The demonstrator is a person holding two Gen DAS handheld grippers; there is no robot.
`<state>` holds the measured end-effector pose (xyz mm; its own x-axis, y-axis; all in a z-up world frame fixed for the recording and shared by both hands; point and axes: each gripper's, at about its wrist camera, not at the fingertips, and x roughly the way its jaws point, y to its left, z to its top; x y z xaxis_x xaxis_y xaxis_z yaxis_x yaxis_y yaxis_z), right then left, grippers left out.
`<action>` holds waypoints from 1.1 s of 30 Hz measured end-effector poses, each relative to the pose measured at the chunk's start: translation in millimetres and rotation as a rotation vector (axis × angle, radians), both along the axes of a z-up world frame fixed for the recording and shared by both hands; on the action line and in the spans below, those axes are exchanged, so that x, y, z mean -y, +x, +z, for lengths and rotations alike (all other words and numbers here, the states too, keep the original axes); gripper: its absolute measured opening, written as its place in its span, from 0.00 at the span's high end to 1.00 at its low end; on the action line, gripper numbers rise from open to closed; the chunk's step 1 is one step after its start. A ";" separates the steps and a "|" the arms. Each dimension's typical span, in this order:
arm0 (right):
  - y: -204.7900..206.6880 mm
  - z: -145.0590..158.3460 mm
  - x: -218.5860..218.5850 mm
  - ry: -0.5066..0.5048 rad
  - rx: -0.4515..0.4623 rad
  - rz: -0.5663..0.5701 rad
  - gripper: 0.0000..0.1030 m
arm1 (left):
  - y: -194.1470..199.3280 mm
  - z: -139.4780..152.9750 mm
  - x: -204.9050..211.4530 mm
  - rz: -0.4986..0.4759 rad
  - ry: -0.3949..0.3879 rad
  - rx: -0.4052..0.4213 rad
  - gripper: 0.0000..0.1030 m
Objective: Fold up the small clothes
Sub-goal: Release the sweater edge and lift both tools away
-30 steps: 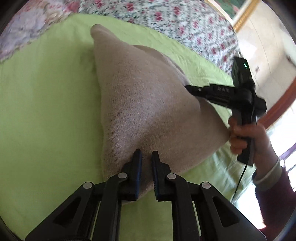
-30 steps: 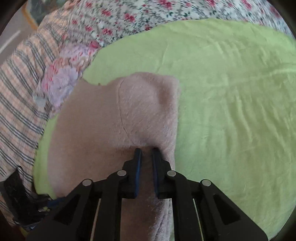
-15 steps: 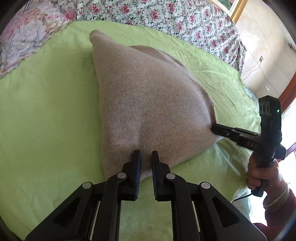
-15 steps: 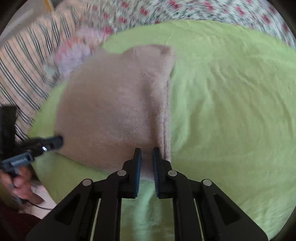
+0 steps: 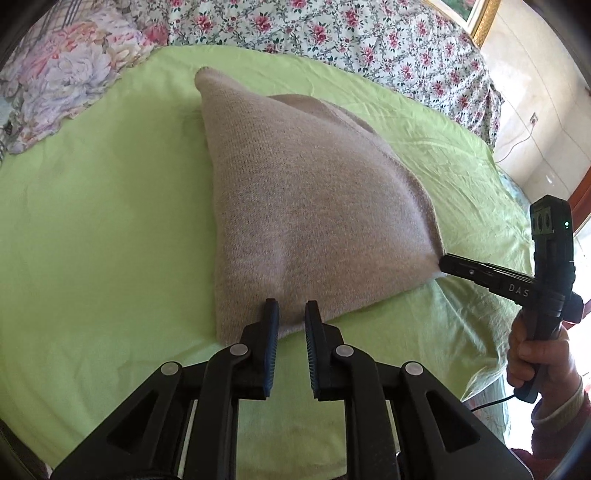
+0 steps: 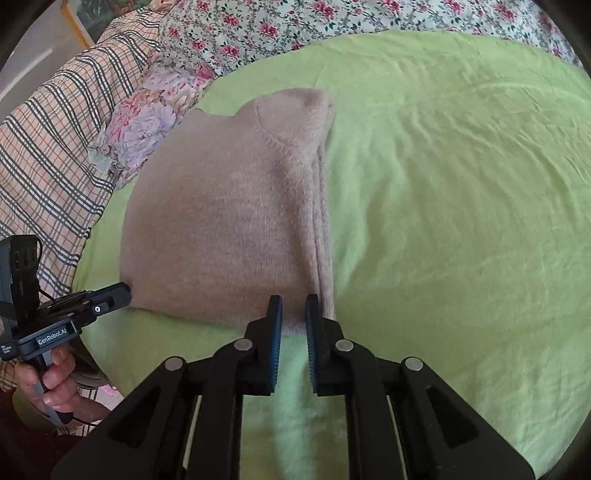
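Note:
A beige knitted garment (image 5: 306, 206) lies folded on the green sheet (image 5: 103, 229); it also shows in the right wrist view (image 6: 229, 221). My left gripper (image 5: 291, 314) is shut on its near hem, one corner of the fold. My right gripper (image 6: 293, 310) is shut on the other near corner, beside the folded side edge. Each gripper shows in the other's view: the right one (image 5: 443, 264) at the garment's right corner, the left one (image 6: 125, 291) at its left corner. The garment is stretched between them, low over the sheet.
A floral bedspread (image 5: 332, 33) lies beyond the green sheet, with a floral pillow (image 5: 62, 77) at far left. A checked blanket (image 6: 48, 155) lies left in the right wrist view. The bed edge, wall and floor (image 5: 535, 122) are at right.
Both grippers have pulled the garment's near hem back and down toward the sheet. The right gripper has moved from over the garment out to its right corner, spreading it flatter.

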<state>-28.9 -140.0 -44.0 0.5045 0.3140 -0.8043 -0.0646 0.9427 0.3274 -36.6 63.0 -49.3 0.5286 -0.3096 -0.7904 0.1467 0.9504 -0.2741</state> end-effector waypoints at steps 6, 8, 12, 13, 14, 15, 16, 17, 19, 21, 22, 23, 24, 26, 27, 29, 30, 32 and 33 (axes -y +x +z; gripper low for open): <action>-12.5 13.2 1.4 -0.011 0.010 -0.019 0.85 | -14.8 16.8 -9.6 0.034 -0.007 0.026 0.63; -14.5 19.7 2.8 -0.002 0.025 -0.025 0.85 | -17.2 20.5 -12.3 0.049 0.002 0.024 0.62; -16.5 33.1 -2.2 -0.004 0.054 -0.019 0.85 | -17.9 30.0 -17.8 0.094 0.044 0.029 0.56; -17.3 36.9 -5.1 -0.005 0.062 -0.011 0.84 | -17.1 32.1 -18.0 0.101 0.059 0.030 0.52; -17.9 39.9 -8.2 -0.008 0.069 -0.004 0.81 | -17.1 35.1 -17.7 0.110 0.086 0.032 0.50; -18.4 42.0 -9.8 -0.010 0.074 0.001 0.78 | -17.6 37.3 -17.7 0.117 0.108 0.035 0.46; -19.0 44.4 -12.4 -0.013 0.080 0.007 0.71 | -18.0 39.8 -17.1 0.126 0.134 0.038 0.41; -19.6 47.1 -15.7 -0.018 0.088 0.013 0.66 | -18.9 41.4 -15.3 0.134 0.157 0.038 0.38; -20.4 50.6 -20.8 -0.021 0.098 0.024 0.66 | -20.6 44.5 -13.4 0.142 0.193 0.043 0.36; -21.0 52.8 -25.5 -0.023 0.104 0.034 0.65 | -21.4 46.3 -12.1 0.140 0.213 0.047 0.35; -21.0 53.4 -27.1 -0.024 0.106 0.038 0.65 | -21.7 47.3 -11.7 0.142 0.220 0.050 0.34; -20.1 54.4 -29.2 -0.027 0.107 0.043 0.65 | -22.4 48.1 -11.6 0.144 0.226 0.053 0.33; -20.4 54.8 -30.1 -0.028 0.108 0.044 0.65 | -23.1 48.7 -11.2 0.147 0.232 0.053 0.29; -19.2 55.9 -32.9 -0.028 0.109 0.051 0.65 | -22.9 49.9 -11.4 0.155 0.243 0.054 0.27; -19.9 55.9 -34.0 -0.028 0.109 0.051 0.64 | -23.2 50.5 -11.7 0.157 0.247 0.056 0.26; -16.8 56.1 -35.4 -0.025 0.107 0.058 0.62 | -22.1 52.2 -11.4 0.162 0.266 0.060 0.25; -15.4 56.1 -36.2 -0.024 0.107 0.059 0.61 | -21.1 53.0 -11.3 0.163 0.272 0.064 0.24; -10.4 56.3 -37.4 -0.025 0.108 0.060 0.58 | -18.6 54.6 -11.9 0.163 0.279 0.071 0.21; -7.2 56.5 -37.4 -0.025 0.109 0.060 0.58 | -16.3 54.9 -12.1 0.161 0.280 0.070 0.21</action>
<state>-36.1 -102.6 12.5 0.5701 0.3272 -0.7536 -0.1552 0.9437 0.2923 -53.0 75.1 5.6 0.6090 0.0065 -0.7931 -0.0021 1.0000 0.0065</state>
